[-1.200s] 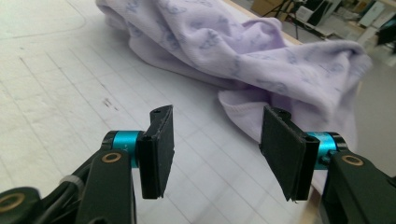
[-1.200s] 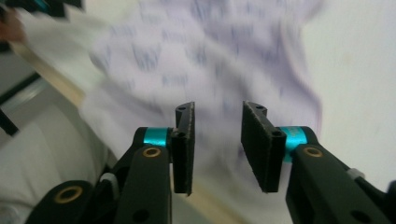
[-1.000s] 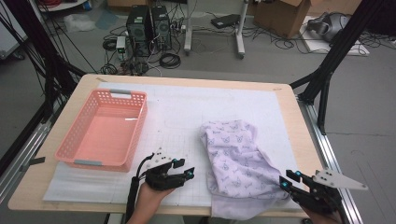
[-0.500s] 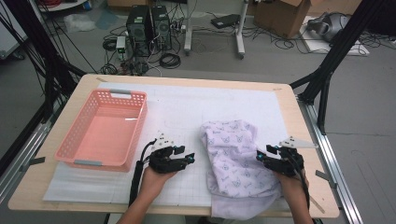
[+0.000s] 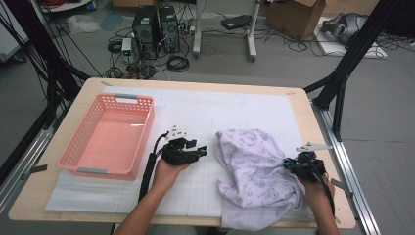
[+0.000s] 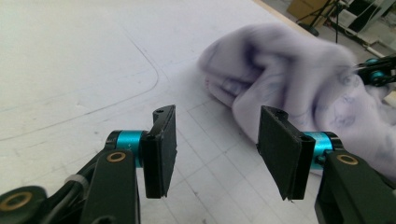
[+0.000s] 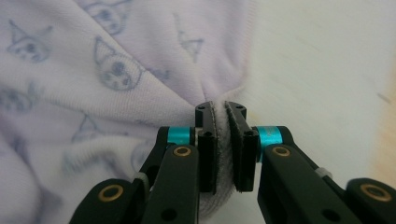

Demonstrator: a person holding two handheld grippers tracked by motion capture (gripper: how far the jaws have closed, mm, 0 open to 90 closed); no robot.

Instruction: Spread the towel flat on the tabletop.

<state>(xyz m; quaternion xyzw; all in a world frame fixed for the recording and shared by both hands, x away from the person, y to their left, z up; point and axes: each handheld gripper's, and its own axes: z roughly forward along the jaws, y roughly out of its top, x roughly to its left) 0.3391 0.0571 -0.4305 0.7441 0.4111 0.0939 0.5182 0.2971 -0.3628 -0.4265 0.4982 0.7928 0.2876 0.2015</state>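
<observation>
Right claw (image 5: 289, 165) moved in, just closed on cloth (image 5: 254, 171) edge; left claw (image 5: 201, 152) open.

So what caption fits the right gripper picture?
Right gripper pinching a fold of soft lilac cat-print cloth.

Left forearm comes in from the near edge, angled up toward the middle of the table, hand wrapped under the black two-jaw left gripper (image 5: 199, 152) with its jaws pointing right. In the left gripper view those jaws stand well apart, flat black pads (image 6: 161, 149) facing each other with nothing between them. Over on the right, the other forearm rises along the near right side, hand behind the black right gripper (image 5: 288, 165), which points left. Its jaws have just been closing, and in the right gripper view they are pinched tight on a fold of the pale lilac printed cloth (image 7: 93, 88), fabric squeezed between the pads.
</observation>
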